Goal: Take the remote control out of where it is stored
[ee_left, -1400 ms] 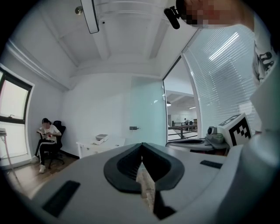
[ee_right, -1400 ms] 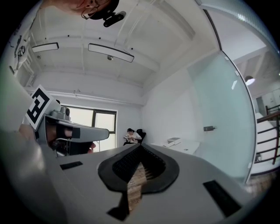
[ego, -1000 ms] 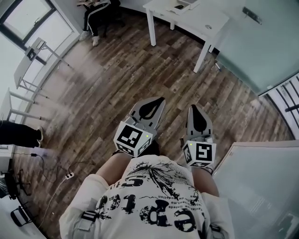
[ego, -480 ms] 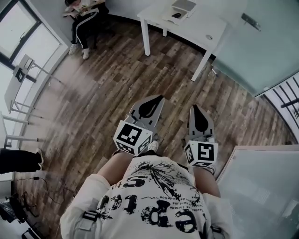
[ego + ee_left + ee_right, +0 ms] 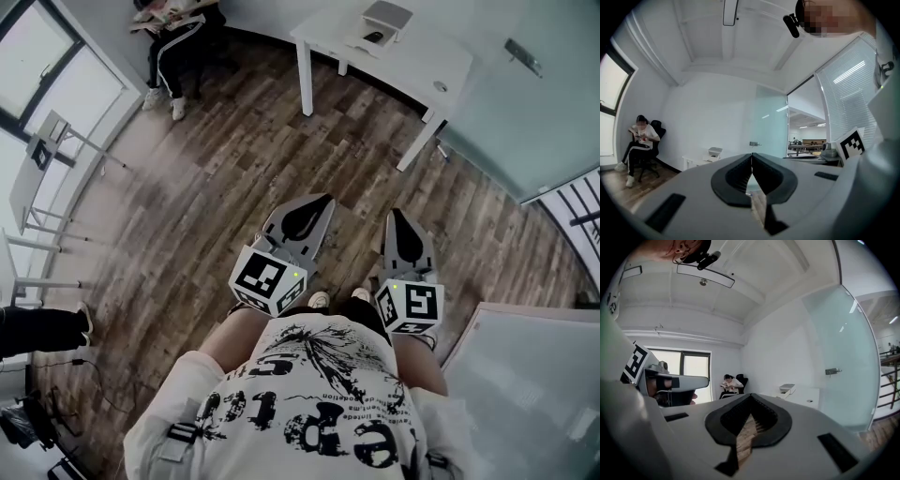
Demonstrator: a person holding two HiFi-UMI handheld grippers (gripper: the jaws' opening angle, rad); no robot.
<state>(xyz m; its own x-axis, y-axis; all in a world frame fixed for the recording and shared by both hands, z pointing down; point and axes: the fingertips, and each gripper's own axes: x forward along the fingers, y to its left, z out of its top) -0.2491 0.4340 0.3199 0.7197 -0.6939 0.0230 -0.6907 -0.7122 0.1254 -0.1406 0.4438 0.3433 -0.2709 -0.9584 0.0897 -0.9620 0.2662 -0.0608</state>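
- Wooden floor (image 5: 216,187) fills the head view; the person stands on it, well apart from the white worktop (image 5: 412,66) at the top. Likely an approach step: walk up and face the worktop square.
- Left hand-held gripper (image 5: 323,199) and right hand-held gripper (image 5: 398,214) are both held level ahead of the body, jaws together at the tips, nothing between them. Open one only once the target is in clear view.
- Small grey box (image 5: 386,14) on the worktop, with a dark flat item (image 5: 373,37) just beside it. The remote control can't be made out from here; probably stored in that box. Steady the box with one gripper and pull with the other.
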